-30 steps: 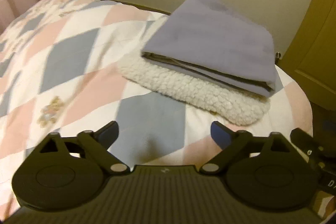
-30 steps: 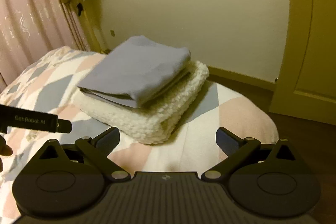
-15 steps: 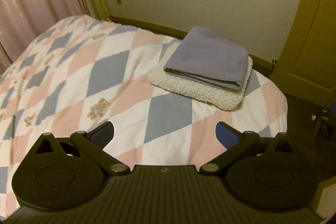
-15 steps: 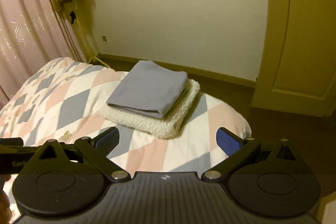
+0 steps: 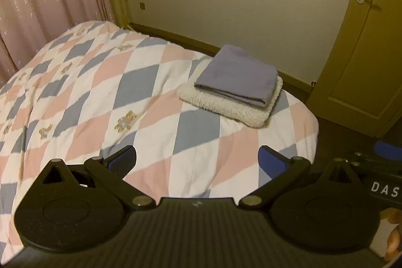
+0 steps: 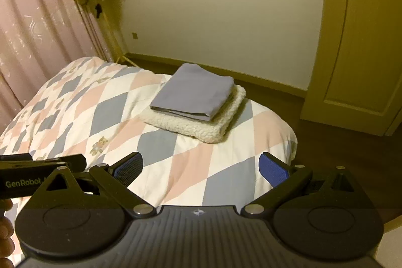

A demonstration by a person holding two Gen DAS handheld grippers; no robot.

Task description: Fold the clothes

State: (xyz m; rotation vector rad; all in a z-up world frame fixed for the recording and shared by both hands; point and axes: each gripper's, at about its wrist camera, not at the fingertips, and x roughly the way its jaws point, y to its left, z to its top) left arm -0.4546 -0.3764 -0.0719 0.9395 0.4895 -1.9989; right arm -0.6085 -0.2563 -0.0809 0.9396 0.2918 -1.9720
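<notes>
A folded grey garment (image 6: 193, 92) lies on a folded white fleece (image 6: 201, 126) at the bed's (image 6: 176, 167) far corner. Left claw (image 5: 197, 158) and right claw (image 6: 201, 167) hover spread wide, grasping nothing.

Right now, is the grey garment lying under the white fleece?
No, the folded grey garment lies on top of the white fleece, which rests on the quilt.
</notes>
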